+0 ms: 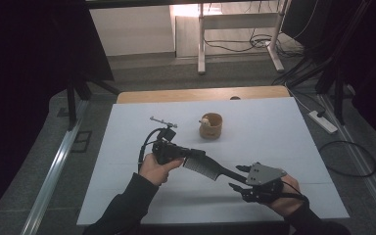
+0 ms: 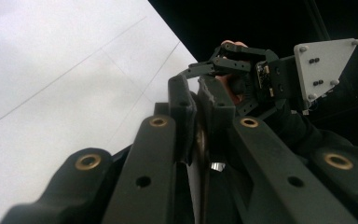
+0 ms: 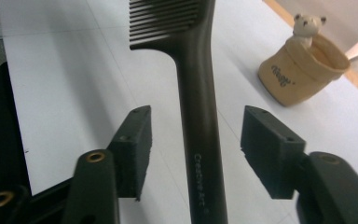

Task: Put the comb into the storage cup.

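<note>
Two grippers meet over a white table (image 1: pixel 284 127): left gripper (image 1: pixel 188 154) clamps a black toothed comb (image 1: pixel 208 169); right gripper (image 1: pixel 240 177) jaws wide around its smooth handle, untouching.

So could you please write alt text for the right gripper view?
A black comb runs up between the right gripper's two open fingers, touching neither. Behind it, a tan cup with a small bear figure stands on the white table.

Table: a white top (image 1: pixel 274 127) with a wooden edge (image 1: pixel 200 94) at the far side.
Floor: grey (image 1: pixel 39 147), with a metal rail (image 1: pixel 54 171) on the left.
Back: a white desk frame (image 1: pixel 235 22), black cables (image 1: pixel 254 43).
Right: a white power strip (image 1: pixel 322 121).
Light: bright at the back, dark at both sides.
</note>
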